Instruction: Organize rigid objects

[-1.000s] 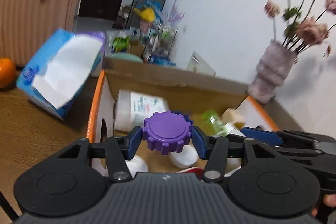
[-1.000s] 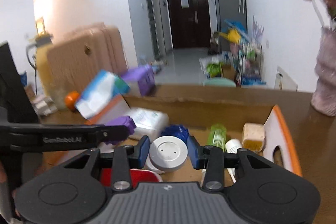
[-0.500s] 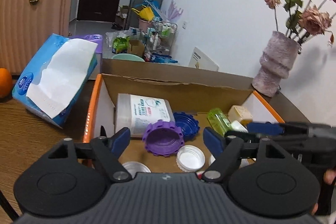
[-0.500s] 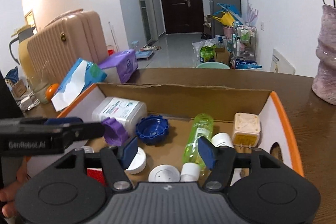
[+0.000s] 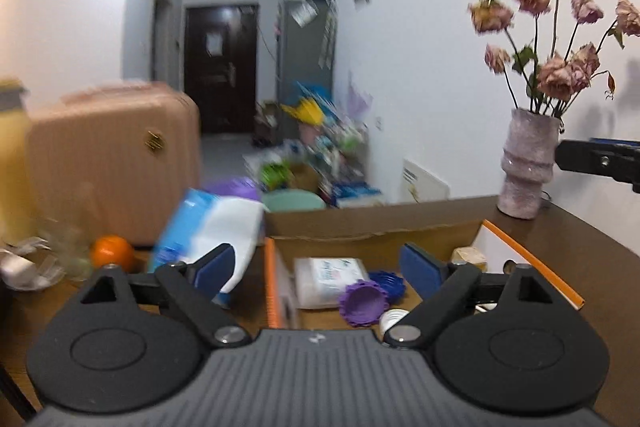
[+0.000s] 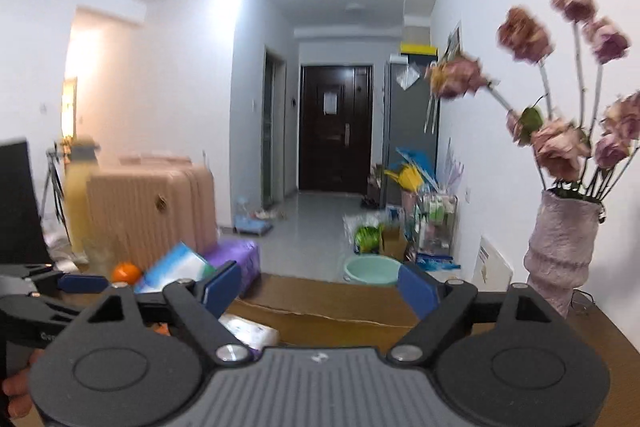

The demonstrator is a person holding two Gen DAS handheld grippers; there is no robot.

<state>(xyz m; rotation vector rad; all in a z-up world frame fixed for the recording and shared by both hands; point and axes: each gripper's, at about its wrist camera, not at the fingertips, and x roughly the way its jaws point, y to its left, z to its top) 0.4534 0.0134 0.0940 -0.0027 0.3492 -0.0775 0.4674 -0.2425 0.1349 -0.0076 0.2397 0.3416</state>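
An open cardboard box [image 5: 376, 231] with orange-edged flaps sits on the brown table. In the left wrist view it holds a purple ribbed cap [image 5: 362, 303], a blue ribbed cap [image 5: 388, 281], a white labelled container [image 5: 330, 279], a white cap [image 5: 392, 317] and a beige block [image 5: 466, 255]. My left gripper [image 5: 318, 271] is open and empty, raised above the box's left edge. My right gripper [image 6: 320, 287] is open and empty, raised above the box's far wall [image 6: 320, 323]; most of the box's inside is hidden there.
A blue and white tissue pack [image 5: 212, 227], an orange [image 5: 112, 253] and a pink suitcase [image 5: 116, 163] lie to the left. A purple vase of dried roses [image 5: 528, 163] stands at the back right of the table [image 5: 592, 259]. A purple tissue pack [image 6: 236, 255] is behind the box.
Both grippers opened and dropped their caps, purple from the left and white from the right, into the box. Both have since pulled up and back, jaws wide.
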